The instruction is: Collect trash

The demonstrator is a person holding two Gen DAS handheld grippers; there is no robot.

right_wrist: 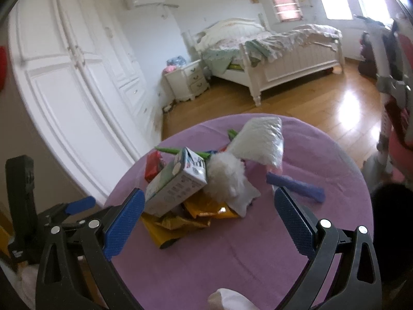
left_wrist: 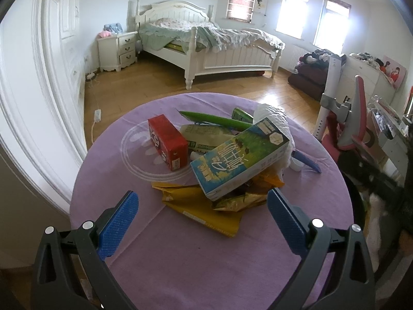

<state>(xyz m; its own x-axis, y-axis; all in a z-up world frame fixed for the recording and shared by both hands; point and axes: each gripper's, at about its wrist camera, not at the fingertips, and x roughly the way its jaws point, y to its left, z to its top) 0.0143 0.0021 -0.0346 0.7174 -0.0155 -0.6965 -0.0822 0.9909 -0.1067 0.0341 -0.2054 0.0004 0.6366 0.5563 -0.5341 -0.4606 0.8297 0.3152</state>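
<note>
A heap of trash lies on the round purple table (left_wrist: 129,232) (right_wrist: 258,245). On top leans a blue-green milk carton (left_wrist: 240,159) (right_wrist: 175,183). Around it are a red box (left_wrist: 167,142) (right_wrist: 153,166), a cream carton (left_wrist: 204,137), a long green wrapper (left_wrist: 214,120), yellow and gold wrappers (left_wrist: 206,206) (right_wrist: 185,219), white crumpled tissue (right_wrist: 227,175), a white plastic bag (left_wrist: 273,118) (right_wrist: 263,139) and a blue-purple wrapper (left_wrist: 307,161) (right_wrist: 296,187). My left gripper (left_wrist: 202,202) hangs open just short of the yellow wrappers. My right gripper (right_wrist: 209,202) stands open too, its left finger close to the carton.
A white bed (left_wrist: 211,46), a nightstand (left_wrist: 118,50) and a wardrobe (right_wrist: 77,77) stand beyond the table on a wooden floor. A pink-grey chair (left_wrist: 348,118) is at the right. Something white (right_wrist: 229,299) lies at the table's near edge. The left gripper's body (right_wrist: 51,214) shows at left.
</note>
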